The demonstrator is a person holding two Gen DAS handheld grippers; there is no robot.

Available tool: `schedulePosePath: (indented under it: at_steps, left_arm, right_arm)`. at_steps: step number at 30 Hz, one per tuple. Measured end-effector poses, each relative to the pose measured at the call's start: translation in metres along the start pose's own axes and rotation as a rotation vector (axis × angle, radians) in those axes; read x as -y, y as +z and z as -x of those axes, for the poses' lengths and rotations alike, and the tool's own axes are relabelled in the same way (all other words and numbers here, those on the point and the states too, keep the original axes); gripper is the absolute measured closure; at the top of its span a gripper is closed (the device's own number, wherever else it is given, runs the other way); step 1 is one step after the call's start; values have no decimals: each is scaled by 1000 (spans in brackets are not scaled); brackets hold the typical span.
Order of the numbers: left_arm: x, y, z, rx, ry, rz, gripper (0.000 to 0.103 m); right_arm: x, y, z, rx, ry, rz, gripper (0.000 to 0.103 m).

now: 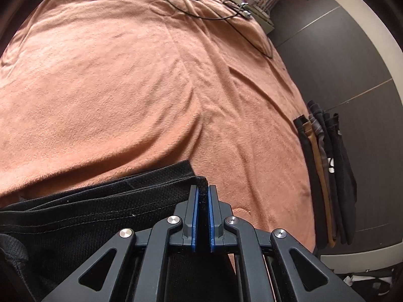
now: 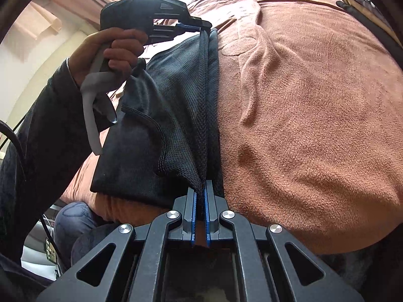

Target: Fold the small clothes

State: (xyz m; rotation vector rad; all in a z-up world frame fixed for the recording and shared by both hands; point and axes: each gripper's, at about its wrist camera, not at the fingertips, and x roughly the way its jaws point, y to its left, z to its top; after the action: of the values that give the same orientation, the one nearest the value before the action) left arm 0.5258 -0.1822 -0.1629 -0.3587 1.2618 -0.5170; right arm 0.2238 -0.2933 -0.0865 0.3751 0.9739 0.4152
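Right wrist view gives us the relation that matters: the black mesh garment (image 2: 176,115) is stretched as a taut band between our two tongs, its long axis running straight from the right gripper (image 2: 200,191) at the near end to the left gripper (image 2: 205,28) at the far end. Both pairs of jaws are pressed together, each pinching the folded top edge of the garment, so the cloth hangs from that line and drapes down on the side of the person's hand (image 2: 118,50).

Taking the orange blanket (image 2: 302,125) as our landmark, the garment sits over its near edge, with the loose lower part trailing off toward the sleeve and the open spread of blanket lying on the opposite side of the held edge.

From the left wrist view, the left gripper (image 1: 203,191) clamps a corner of the waistband, and the black mesh garment (image 1: 100,201) extends sideways from it across the blanket's (image 1: 126,88) near margin.

We judge both hands equally committed; the coming move likely lays this edge down onto the blanket.
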Motion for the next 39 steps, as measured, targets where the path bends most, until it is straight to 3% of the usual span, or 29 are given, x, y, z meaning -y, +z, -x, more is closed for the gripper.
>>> schedulePosePath:
  at_steps: [2, 5, 7, 11, 14, 16, 18, 22, 28, 34, 39]
  left_arm:
    - [-5, -1, 5, -2, -8, 22, 91]
    - [-14, -6, 22, 30, 4, 40, 57]
    - [-21, -9, 37, 61, 20, 41, 49]
    - [-35, -17, 64, 76, 29, 46, 49]
    - [-46, -26, 86, 101, 41, 40, 49]
    - [-56, -33, 100, 122, 64, 41, 49]
    - [-65, -37, 110, 144, 99, 42, 49]
    - [-94, -45, 132, 177, 186, 64, 49]
    - [-135, -57, 156, 214, 241, 126, 49]
    - [-161, -65, 151, 197, 282, 138, 49]
    - [-168, -67, 133, 169, 268, 124, 49]
  right_arm:
    - [0, 1, -1, -12, -1, -6, 101]
    - [-2, 4, 0, -14, -4, -7, 101]
    - [-3, 5, 0, -16, -15, 2, 100]
    - [-7, 5, -1, -20, -42, 17, 98]
    - [-12, 5, -1, -19, -55, 27, 89]
    - [-16, 4, 3, -9, -76, 40, 63]
    - [-18, 3, 7, 10, -101, 45, 53]
    - [-20, 0, 10, 23, -104, 51, 53]
    - [-19, 2, 12, 30, -100, 42, 53]
    - [-21, 5, 15, 36, -87, 57, 53]
    - [-24, 6, 11, 23, -89, 83, 53]
